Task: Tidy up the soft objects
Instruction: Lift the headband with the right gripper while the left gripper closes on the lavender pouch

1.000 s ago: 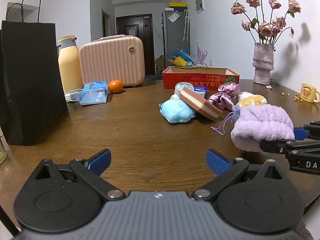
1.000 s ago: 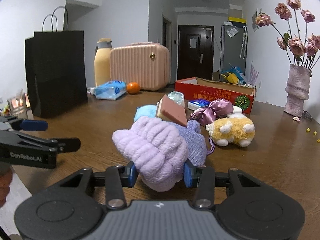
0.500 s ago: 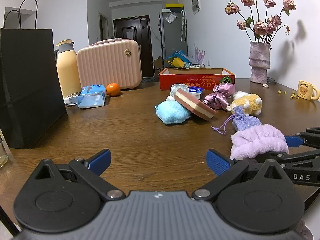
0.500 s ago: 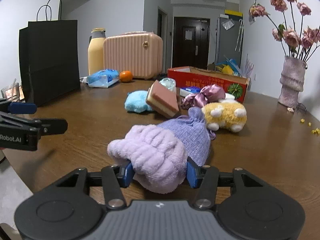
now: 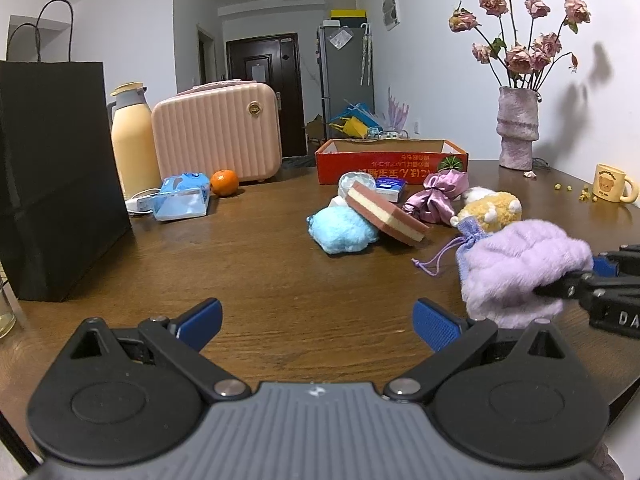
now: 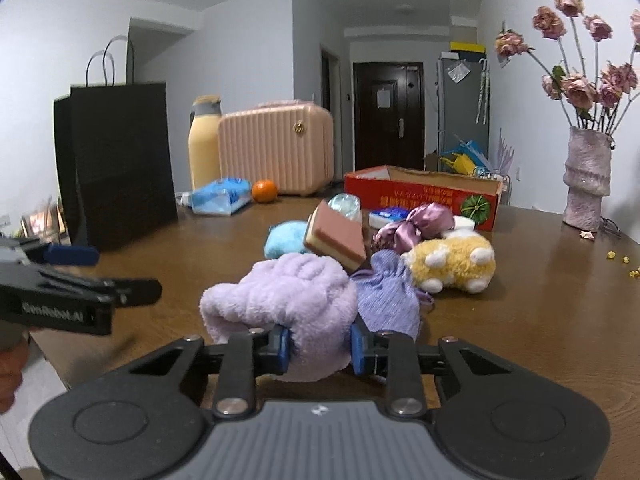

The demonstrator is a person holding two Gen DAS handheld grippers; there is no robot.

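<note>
My right gripper (image 6: pixel 319 345) is shut on a fluffy lilac cloth (image 6: pixel 288 308) and holds it just above the table's near edge; the cloth also shows at the right of the left wrist view (image 5: pixel 520 268). Behind it lie a purple drawstring pouch (image 6: pixel 390 300), a yellow plush toy (image 6: pixel 452 264), a pink-and-cream sponge (image 6: pixel 336 240), a blue fluffy cloth (image 6: pixel 284 238) and a mauve satin scrunchie (image 6: pixel 412 228). My left gripper (image 5: pixel 316 320) is open and empty over the bare wood, left of the lilac cloth.
A red cardboard box (image 5: pixel 390 160) stands behind the pile. A black paper bag (image 5: pixel 56 176), a cream flask (image 5: pixel 134 140), a pink case (image 5: pixel 218 132), an orange (image 5: pixel 224 182) and a tissue pack (image 5: pixel 182 202) are at the left. A vase (image 5: pixel 516 132) and mug (image 5: pixel 612 184) are at the right.
My right gripper dipped toward the table with the lilac cloth, then lifted it a little again. The left gripper stayed open and nearly still.
</note>
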